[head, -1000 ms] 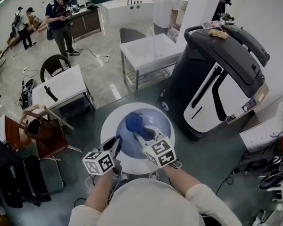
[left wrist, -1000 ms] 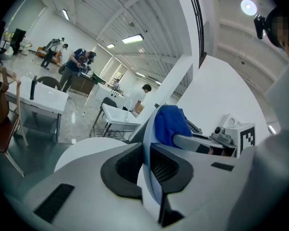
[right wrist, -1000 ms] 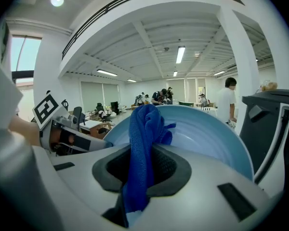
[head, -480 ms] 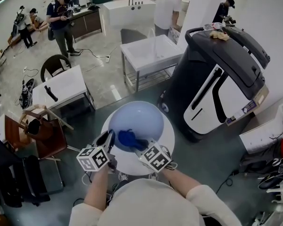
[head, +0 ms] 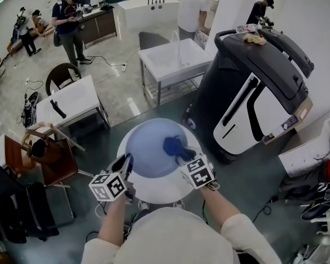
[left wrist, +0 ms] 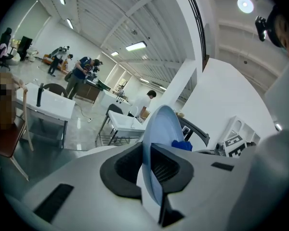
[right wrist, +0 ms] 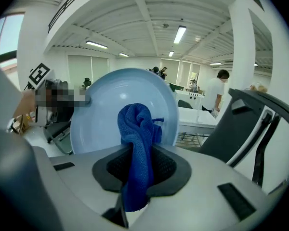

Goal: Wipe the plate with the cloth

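We hold the plate (head: 148, 147) up off the tabletop (head: 154, 190) for wiping.
Fingers of our left gripper (left wrist: 151, 165) clamp its rim, tilting the face toward our right gripper (right wrist: 137, 172), whose fingers pinch the blue cloth (right wrist: 137, 124) against it.

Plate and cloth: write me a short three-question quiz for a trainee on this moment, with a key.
1. True or false: the left gripper is shut on the rim of the plate, holding it tilted.
2. What does the right gripper hold? A: a sponge. B: the blue cloth. C: nothing.
3. Fill in: in the head view, the blue cloth lies over the plate's ____ part (left or right).
Key: 1 true; 2 B; 3 right.
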`<state>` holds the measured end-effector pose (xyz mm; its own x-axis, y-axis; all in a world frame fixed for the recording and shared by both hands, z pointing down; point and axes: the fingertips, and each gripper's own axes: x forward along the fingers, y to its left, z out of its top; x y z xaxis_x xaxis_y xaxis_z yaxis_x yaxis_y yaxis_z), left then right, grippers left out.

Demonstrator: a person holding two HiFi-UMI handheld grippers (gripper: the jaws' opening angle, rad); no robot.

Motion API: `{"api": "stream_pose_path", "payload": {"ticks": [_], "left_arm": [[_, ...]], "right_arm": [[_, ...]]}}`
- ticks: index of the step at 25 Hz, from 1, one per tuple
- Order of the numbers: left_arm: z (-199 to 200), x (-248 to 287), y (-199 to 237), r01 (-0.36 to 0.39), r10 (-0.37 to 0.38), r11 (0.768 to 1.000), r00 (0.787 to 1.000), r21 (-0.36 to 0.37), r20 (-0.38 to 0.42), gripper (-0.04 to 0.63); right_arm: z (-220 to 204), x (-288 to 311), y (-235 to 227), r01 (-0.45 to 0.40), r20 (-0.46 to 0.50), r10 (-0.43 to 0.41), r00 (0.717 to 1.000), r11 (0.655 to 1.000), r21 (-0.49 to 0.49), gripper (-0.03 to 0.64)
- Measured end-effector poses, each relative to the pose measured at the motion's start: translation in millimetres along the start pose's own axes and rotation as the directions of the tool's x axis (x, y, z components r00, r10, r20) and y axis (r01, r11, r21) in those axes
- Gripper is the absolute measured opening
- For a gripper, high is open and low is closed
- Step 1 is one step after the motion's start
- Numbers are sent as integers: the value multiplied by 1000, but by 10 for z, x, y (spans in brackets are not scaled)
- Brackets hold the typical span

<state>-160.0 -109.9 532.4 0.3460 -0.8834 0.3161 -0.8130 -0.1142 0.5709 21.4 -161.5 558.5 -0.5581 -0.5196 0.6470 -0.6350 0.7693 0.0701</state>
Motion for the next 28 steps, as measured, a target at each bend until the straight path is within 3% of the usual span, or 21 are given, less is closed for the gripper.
{"api": "stream_pose_path", "payload": {"ticks": [3, 7, 14, 21, 28], "left_arm": [[-101, 7, -43, 17, -17, 1000, 1000, -9, -22, 45], [-206, 37, -105, 27, -27, 1000, 998, 1, -52, 45], [-245, 74, -127, 23, -24, 1000, 998, -14, -55, 46], [-168, 64, 25, -1, 0, 999, 1000, -44, -28, 46], [-197, 70, 79, -8, 6, 999, 999, -49, -39, 46]], "right_arm": [[139, -36, -235, 63, 41, -64, 997, 998, 9, 91], [390, -18, -295, 77, 86, -76, 993, 997, -9, 91], [623, 125, 221, -30, 123, 36, 992, 998, -51, 91], [355, 194, 751, -147, 65, 155, 986, 983, -112, 92], [-29, 106, 582, -124, 15, 125, 992, 991, -40, 91]]}}
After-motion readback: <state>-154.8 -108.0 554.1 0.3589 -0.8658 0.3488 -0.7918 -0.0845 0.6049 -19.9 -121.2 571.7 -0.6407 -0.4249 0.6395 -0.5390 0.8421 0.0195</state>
